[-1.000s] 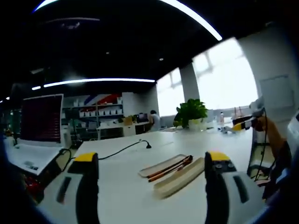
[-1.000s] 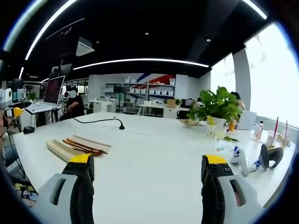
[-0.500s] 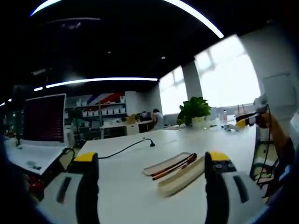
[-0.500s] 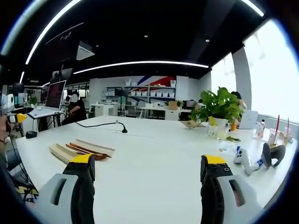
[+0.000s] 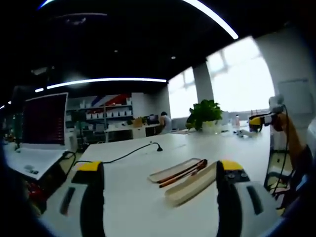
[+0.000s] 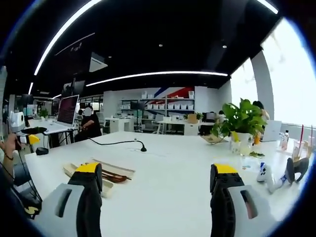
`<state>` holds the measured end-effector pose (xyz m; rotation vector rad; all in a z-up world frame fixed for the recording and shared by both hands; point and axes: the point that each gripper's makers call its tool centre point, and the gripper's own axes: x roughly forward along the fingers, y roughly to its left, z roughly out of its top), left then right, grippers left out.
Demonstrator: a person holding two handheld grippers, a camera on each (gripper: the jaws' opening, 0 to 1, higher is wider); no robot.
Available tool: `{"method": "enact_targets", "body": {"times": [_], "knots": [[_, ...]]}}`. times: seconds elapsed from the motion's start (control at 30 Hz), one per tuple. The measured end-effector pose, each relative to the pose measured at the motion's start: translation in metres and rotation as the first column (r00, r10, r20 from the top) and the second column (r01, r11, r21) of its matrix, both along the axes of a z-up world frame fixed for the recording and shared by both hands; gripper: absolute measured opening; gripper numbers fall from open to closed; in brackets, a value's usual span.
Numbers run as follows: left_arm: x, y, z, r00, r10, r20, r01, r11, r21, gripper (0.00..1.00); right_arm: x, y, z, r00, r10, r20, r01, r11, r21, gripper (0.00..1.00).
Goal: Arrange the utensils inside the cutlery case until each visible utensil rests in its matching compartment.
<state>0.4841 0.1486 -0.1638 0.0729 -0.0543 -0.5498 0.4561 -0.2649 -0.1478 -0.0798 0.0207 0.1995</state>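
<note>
- bench [image 5: 138,197]: big white top, carries everything; both views look low across it, office shelves and windows behind.
- potted plant [image 6: 243,118] plus small bottles and clutter at the far right of the bench in the right gripper view; black cable [image 5: 129,155] runs across the bench behind the case, well apart from it.
- laptop [image 5: 43,121] on a side stand to the left in the left gripper view; not part of the task.
- left gripper [image 5: 160,170]: fingers wide, nothing between them, above the bench.
- right gripper [image 6: 153,173]: fingers wide too, empty, above bare bench.
- cutlery case [image 5: 191,180]: flat pale wooden tray and a second pale piece beside it on the bench, long axis slanting up-right in the left gripper view; sits between the left fingers, toward the right finger and ahead of the tips. In the right gripper view it lies off at the left finger, partly hidden behind it.
- utensils [image 5: 181,174]: dark reddish-brown, slim, lying along the case's long axis; which compartment, can't tell, too small.
- judgement: left gripper is lined up and looks nearer; right would have to swing left.
</note>
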Motion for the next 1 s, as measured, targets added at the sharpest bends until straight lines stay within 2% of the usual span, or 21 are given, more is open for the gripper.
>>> {"method": "enact_targets", "body": {"times": [0.13,0.3,0.47,0.57,0.7,0.8,1.0], "knots": [[0.000,-0.002,0.000,1.000,-0.008,-0.002,0.008,1.000,-0.007,1.00,0.010,0.022,0.014,0.998,0.062,0.008,-0.062,0.997,-0.039,0.92],[0.001,-0.005,-0.002,1.000,-0.005,0.007,0.004,0.999,0.031,1.00,0.014,0.037,0.019,0.996,0.085,-0.003,-0.085,0.991,-0.105,0.95],[-0.001,-0.007,-0.005,1.000,-0.023,-0.006,0.023,0.999,0.031,1.00,0.021,0.050,0.027,0.994,0.113,-0.003,-0.112,0.981,-0.160,0.94],[-0.001,-0.006,-0.004,1.000,-0.019,0.000,0.019,0.999,0.026,1.00,0.027,0.061,0.029,0.989,0.144,-0.025,-0.146,0.970,-0.194,0.91],[0.000,-0.004,0.000,1.000,-0.023,-0.001,0.023,1.000,-0.021,1.00,0.035,0.073,0.031,0.985,0.168,-0.037,-0.172,0.953,-0.250,0.92],[0.000,-0.004,0.000,1.000,-0.025,-0.004,0.025,0.999,-0.026,1.00,0.039,0.083,0.034,0.981,0.191,-0.042,-0.195,0.945,-0.263,0.91],[0.000,-0.001,-0.001,1.000,-0.018,-0.008,0.018,0.999,-0.031,1.00,0.051,0.105,0.034,0.967,0.241,-0.081,-0.254,0.912,-0.321,0.90]]}}
